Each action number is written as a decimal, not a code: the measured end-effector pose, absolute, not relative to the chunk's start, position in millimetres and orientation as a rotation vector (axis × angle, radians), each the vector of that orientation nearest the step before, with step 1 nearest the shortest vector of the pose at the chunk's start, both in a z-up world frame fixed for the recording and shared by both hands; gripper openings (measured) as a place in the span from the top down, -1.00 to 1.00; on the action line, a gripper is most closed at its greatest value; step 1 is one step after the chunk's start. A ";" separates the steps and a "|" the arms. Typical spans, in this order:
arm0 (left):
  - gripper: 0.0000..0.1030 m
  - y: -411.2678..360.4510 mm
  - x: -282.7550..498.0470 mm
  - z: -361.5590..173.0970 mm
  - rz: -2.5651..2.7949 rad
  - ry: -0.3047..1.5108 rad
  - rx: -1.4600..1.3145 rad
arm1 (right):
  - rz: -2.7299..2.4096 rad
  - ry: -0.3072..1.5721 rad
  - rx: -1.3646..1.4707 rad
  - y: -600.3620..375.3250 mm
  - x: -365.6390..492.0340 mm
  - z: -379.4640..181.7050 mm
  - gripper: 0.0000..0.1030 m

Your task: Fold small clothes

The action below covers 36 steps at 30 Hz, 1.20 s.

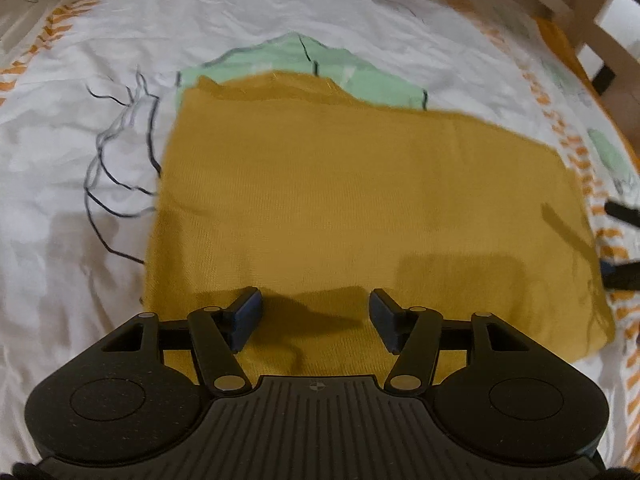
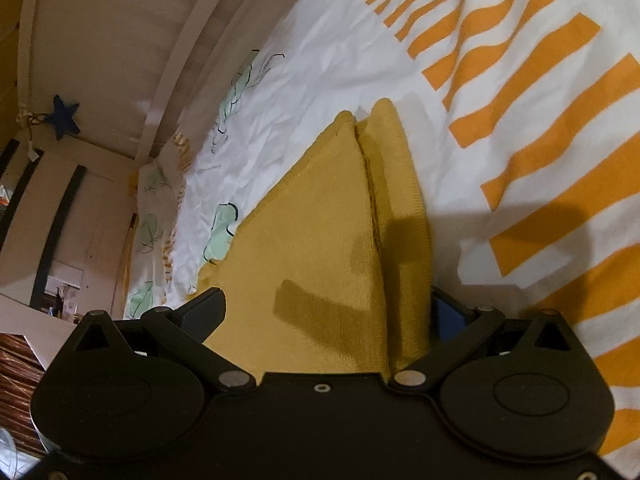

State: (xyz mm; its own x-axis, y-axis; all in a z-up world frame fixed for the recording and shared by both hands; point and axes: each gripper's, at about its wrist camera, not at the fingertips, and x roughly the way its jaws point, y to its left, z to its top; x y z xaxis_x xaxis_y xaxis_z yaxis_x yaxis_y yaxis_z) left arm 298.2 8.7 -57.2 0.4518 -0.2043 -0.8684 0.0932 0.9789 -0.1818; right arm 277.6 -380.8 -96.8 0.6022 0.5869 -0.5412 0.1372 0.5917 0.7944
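A mustard-yellow knit garment (image 1: 352,208) lies folded into a rough rectangle on the bed. My left gripper (image 1: 315,312) hovers over its near edge, jaws open and empty. In the right wrist view the same garment (image 2: 320,248) shows stacked folded layers. My right gripper (image 2: 324,312) is tilted on its side and open, with the garment's near edge between its two fingers; the jaws are wide apart and do not pinch it. The right gripper's fingers (image 1: 624,216) also show at the right edge of the left wrist view.
The bed cover (image 1: 80,152) is white with green patches, black line drawings and orange stripes (image 2: 560,160). A wooden bed frame (image 1: 592,12) stands at the far right. A slatted rail (image 2: 168,80), a dark blue star (image 2: 62,117) and furniture lie beyond the bed.
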 end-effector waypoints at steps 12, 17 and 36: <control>-0.11 41.6 318.0 -37.3 -0.075 1.047 -0.118 | 0.272 0.932 0.633 -346.1 278.0 -79.9 -0.68; -0.11 51.4 322.3 -33.9 -0.063 1.068 -0.154 | 0.212 0.933 0.577 -344.1 270.0 -75.7 -0.06; -0.11 87.3 331.5 -31.2 -0.081 1.099 -0.282 | 0.170 0.936 0.450 -269.6 289.3 -13.7 0.54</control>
State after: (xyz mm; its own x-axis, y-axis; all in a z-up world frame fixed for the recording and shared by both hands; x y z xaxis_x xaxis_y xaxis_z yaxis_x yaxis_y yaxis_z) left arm 331.5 87.3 -31.2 0.4556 -0.2038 -0.8665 -0.0743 0.9613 -0.2652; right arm 289.4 -269.6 -13.7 0.5876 0.3321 -0.7378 0.0520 0.8945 0.4440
